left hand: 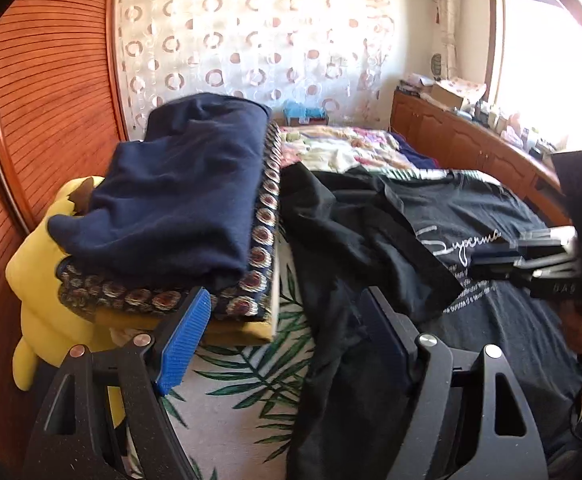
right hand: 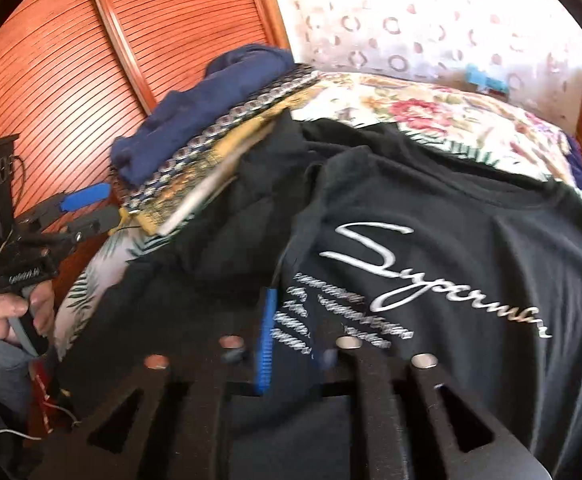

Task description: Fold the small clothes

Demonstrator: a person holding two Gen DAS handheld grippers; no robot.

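The left gripper [left hand: 287, 344] is standing wide, its blue-padded finger [left hand: 181, 344] on one side and its dark finger on the other, with nothing pinched between them. A fold of the black T-shirt [left hand: 371, 240] is running up through the gap and over the dark finger, so that finger is partly covered. Just beyond the blue pad a stack of folded clothes [left hand: 179, 208] is sitting on the bed, a navy piece on top of a patterned one, and it is leaning against a yellow plush toy [left hand: 39, 280] at the far side. The leaf-print bedsheet [left hand: 251, 380] is showing between the fingers, beside the black cloth. Across the shirt, the right gripper [left hand: 539, 264] is coming in from the edge of the left wrist view, blurred.

In the right wrist view the right gripper [right hand: 295, 344] is standing narrow, its fingers close together just over the T-shirt [right hand: 431, 248]; motion blur is making it impossible to tell whether any cloth is caught between them. The shirt is lying spread directly ahead of this gripper, its white script lettering facing up. The folded stack [right hand: 195, 152] is sitting beyond and to the side, with the left gripper [right hand: 79, 208] and a hand [right hand: 15, 312] holding it near the edge. A wooden slatted door [right hand: 91, 60] is standing behind, and the bed's floral cover is being cut off by the frame edge.
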